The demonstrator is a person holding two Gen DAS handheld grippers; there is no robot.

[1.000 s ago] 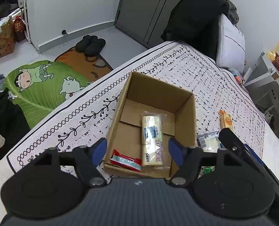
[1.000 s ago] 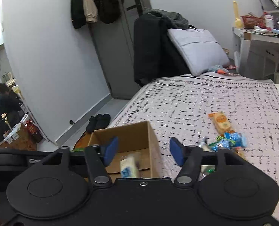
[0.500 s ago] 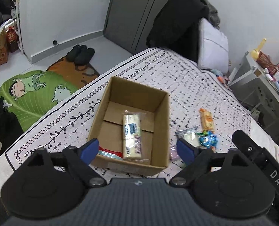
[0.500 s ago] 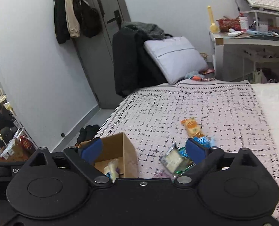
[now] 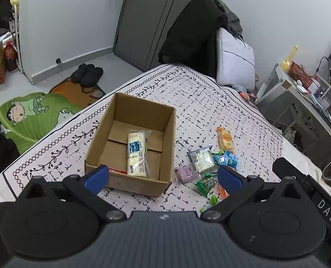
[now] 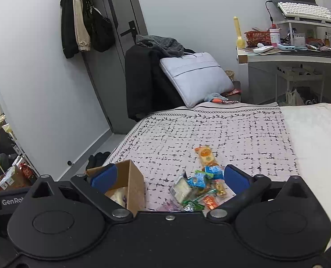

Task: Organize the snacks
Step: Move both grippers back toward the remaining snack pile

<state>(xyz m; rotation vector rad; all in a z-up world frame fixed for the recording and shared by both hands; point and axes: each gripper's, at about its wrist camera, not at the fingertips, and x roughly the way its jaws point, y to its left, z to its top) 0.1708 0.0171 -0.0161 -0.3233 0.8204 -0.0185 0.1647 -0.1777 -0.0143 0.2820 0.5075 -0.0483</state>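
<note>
An open cardboard box sits on the patterned bedspread. Inside it lie a long cream snack pack and a red wrapper, partly hidden by my finger. To the box's right lies a loose pile: a clear pack with a white snack, a pink piece, blue wrappers, green wrappers and an orange pack. My left gripper hangs open above the box's near edge. My right gripper is open above the pile, holding nothing.
The bed's left edge drops to a floor with a green cartoon mat and black slippers. A dark coat on a chair and a grey pillow stand at the bed's far end. A cluttered desk is at the right.
Both grippers have drawn back and swung right, so the box looks smaller and the snack pile has come into view. Both sets of fingers have spread wider.
</note>
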